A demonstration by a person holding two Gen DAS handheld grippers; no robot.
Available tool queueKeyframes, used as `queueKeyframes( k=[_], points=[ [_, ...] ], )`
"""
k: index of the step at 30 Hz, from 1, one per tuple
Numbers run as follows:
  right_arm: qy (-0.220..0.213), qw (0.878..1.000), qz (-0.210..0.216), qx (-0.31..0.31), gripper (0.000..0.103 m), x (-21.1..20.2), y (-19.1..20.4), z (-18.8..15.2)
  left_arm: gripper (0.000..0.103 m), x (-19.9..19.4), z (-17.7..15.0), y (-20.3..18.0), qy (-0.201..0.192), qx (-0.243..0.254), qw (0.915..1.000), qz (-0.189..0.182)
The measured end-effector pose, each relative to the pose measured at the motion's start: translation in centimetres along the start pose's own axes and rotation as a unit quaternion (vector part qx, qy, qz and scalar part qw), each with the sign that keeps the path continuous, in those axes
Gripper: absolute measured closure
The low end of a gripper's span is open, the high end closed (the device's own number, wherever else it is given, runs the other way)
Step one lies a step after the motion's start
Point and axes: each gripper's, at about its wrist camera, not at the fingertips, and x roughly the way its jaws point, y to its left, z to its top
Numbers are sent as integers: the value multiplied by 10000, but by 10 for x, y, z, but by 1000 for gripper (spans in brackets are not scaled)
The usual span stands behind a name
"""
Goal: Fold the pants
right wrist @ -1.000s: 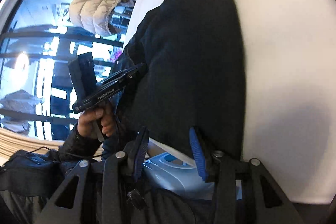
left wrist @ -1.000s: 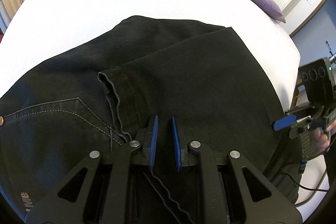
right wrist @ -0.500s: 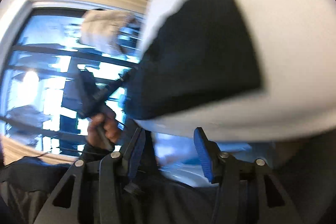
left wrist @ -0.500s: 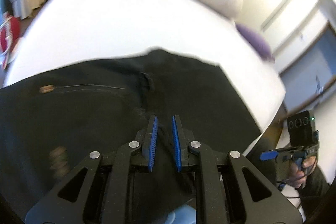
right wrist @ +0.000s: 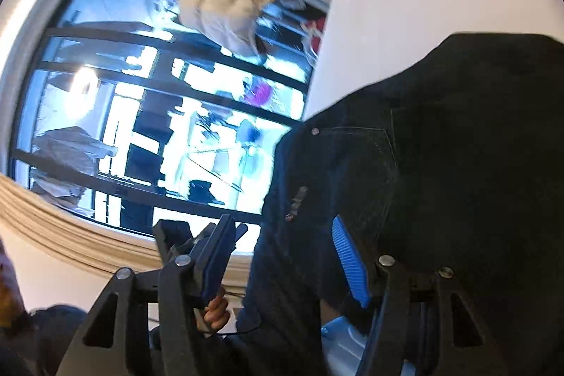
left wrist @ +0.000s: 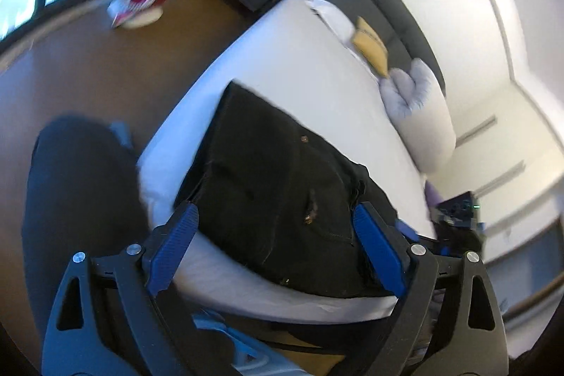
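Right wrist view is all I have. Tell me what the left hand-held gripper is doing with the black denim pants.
Observer: The left hand-held gripper is open and holds nothing; the black denim pants lie beyond its spread jaws.
Operator: Report where the pants sit.
Observer: Folded into a bundle on the white bed, close to its near edge.
Operator: Name what's at the far end.
Observer: A pale grey heart-shaped pillow, well apart from the pants.
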Motion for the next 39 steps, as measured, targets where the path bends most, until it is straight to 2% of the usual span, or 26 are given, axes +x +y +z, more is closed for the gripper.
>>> queueKeyframes(
  k=[4,8,10,11,14,16,21,27,35,38,39],
  points=[
    [296,9992,-213,168,41,22,-11,17,13,-1,1,20,178,-384,9990,-113],
    [320,9982,-329,380,27,28,-26,30,13,6,1,41,300,-873,9954,-257],
    [328,9972,-479,481,26,30,-37,32,13,13,0,49,371,-1139,9925,-264],
    [377,9955,-622,615,31,31,-51,32,13,15,0,53,384,-1226,9913,-276],
    [279,9938,-394,1004,45,27,-74,38,13,26,5,68,432,-1399,9890,-223],
    [239,9923,-387,1153,47,25,-79,40,13,30,6,71,424,-1477,9879,-195],
    [208,9934,-432,1042,47,26,-77,38,13,56,-3,66,481,-1643,9851,187],
    [50,9937,-361,1057,46,23,-77,32,13,81,0,77,419,-2036,9782,-4],
    [19,9935,-283,1100,45,23,-80,33,13,89,-1,93,207,-2371,9707,-330],
    [-11,9937,-265,1086,45,23,-80,32,16,87,-3,100,181,-2485,9674,-446],
    [-25,9938,-253,1084,45,22,-80,31,21,89,-2,101,174,-2508,9667,-471]
  ],
)
